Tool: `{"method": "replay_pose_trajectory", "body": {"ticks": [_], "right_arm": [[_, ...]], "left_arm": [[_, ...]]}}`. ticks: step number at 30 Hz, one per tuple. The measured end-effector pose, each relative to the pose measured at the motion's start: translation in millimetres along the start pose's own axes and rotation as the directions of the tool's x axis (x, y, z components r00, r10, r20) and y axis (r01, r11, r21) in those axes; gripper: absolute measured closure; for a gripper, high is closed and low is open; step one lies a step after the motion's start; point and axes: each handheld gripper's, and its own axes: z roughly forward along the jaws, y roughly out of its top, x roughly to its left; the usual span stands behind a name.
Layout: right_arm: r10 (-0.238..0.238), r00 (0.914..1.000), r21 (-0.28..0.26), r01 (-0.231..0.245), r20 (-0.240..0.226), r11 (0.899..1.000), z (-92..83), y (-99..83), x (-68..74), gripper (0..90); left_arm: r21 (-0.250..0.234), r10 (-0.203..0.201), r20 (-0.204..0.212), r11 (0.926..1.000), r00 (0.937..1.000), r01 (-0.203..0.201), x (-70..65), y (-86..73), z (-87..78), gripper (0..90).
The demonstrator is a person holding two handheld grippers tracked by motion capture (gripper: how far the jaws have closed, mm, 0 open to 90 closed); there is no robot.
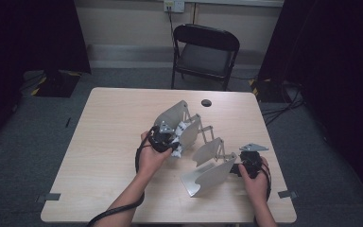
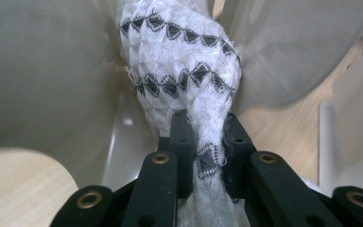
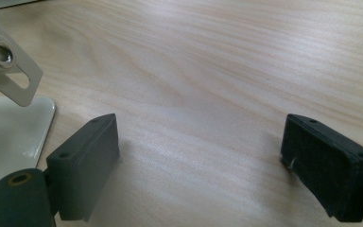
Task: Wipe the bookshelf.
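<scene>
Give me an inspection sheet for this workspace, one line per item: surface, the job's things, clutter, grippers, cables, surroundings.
Surface: light wood table, with a dark round hole near the far edge.
Job's things: white cloth with black zigzag pattern; grey folding rack with curved plates standing mid-table.
Clutter: nothing seen.
Grippers: left gripper shut on the cloth, among the rack's far plates; right gripper open over bare wood, beside the rack's near plate.
Cables: a black cable trails from the left gripper along the forearm; more cables lie on the floor at the right.
Surroundings: black folding chair behind the table, wall socket, dark curtains on both sides, grey carpet.
</scene>
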Motion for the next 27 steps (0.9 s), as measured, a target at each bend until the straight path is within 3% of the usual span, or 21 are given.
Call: {"method": "replay_pose_trajectory", "body": {"ticks": [6,12,17,22,27], "right_arm": [[0.000,1.0000,0.000,0.000,0.000,1.000,0.0,0.0,0.0,11.6],[0.000,1.0000,0.000,0.000,0.000,1.000,0.0,0.0,0.1,11.6],[0.001,1.0000,0.000,-0.001,0.001,1.000,0.0,0.0,0.2,11.6],[0.001,1.0000,0.000,-0.001,0.001,1.000,0.0,0.0,0.2,11.6],[0.000,1.0000,0.000,0.000,0.001,1.000,0.0,0.0,0.2,11.6]], "left_arm": [[0.054,-0.005,-0.003,0.9985,1.0000,0.006,3.4,-17.8,7.8,78.6],[0.056,-0.006,0.003,0.9984,1.0000,0.006,3.6,-19.6,-1.5,78.4],[-0.020,0.029,-0.004,0.9994,0.9996,-0.029,2.1,1.5,-30.9,78.4],[-0.110,0.056,-0.003,0.9923,0.9984,-0.056,0.8,32.7,-60.5,78.4],[-0.141,0.075,0.006,0.9873,0.9972,-0.073,-4.3,48.7,-64.2,78.3]]}}
